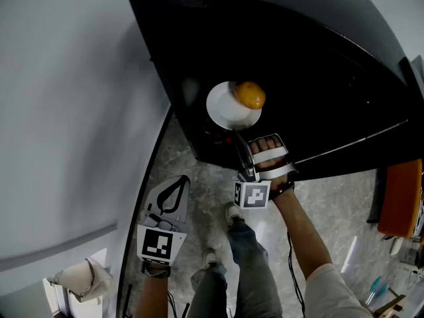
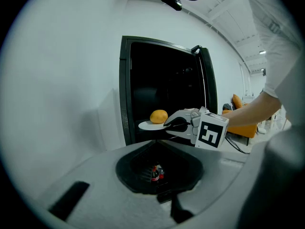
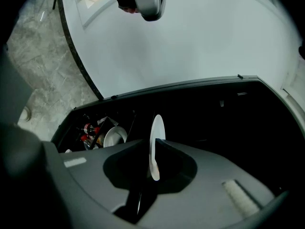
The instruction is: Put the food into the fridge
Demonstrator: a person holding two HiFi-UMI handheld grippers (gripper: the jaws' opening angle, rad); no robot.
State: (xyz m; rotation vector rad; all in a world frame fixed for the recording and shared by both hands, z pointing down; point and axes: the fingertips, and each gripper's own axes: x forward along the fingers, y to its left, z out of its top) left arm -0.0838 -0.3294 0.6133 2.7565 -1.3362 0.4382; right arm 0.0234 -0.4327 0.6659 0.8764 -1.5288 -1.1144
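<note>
Item 1: fridge (image 1: 318,78), open, interior dark; a white bowl (image 3: 114,136) and red-capped bottles (image 3: 88,130) show low inside it. Item 2: white plate (image 1: 222,108), carrying 1 orange (image 1: 249,95), level at the fridge mouth and resting on no shelf that can be seen. Item 3: right hand-held gripper (image 3: 153,162), pinching the near rim of the plate and bearing its whole weight. Item 4: left hand-held gripper (image 1: 176,185), lower and well apart from the fridge, tips pressed together on nothing. Status: the food is lifted and brought to the opening; by the look of it, setting the plate on a shelf, letting go and withdrawing are left to do.
</note>
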